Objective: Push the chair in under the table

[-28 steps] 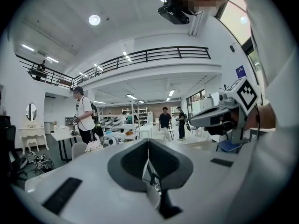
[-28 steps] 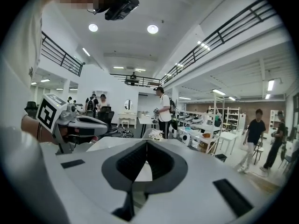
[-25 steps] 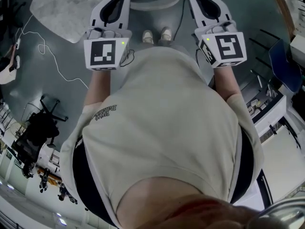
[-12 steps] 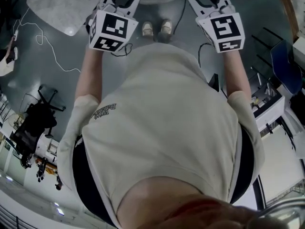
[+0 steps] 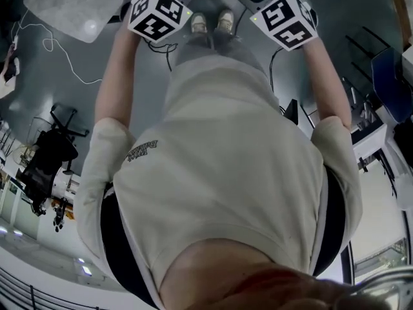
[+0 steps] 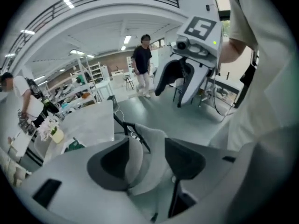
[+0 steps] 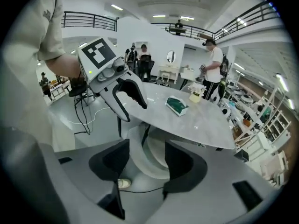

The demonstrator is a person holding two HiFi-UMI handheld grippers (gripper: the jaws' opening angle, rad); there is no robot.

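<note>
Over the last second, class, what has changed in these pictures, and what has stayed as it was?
In the head view both grippers moved toward the top edge and tipped forward, and their marker cubes rolled. The left gripper and the right gripper have just been opening their jaws. The jaws now stand apart, with the chair showing between them unclamped. The table and the person's shoes kept their places.

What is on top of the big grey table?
A green box and a small pale pot sit on the table. The left gripper, its jaws just opened with the chair back showing between them, hides the table's near end.
</note>
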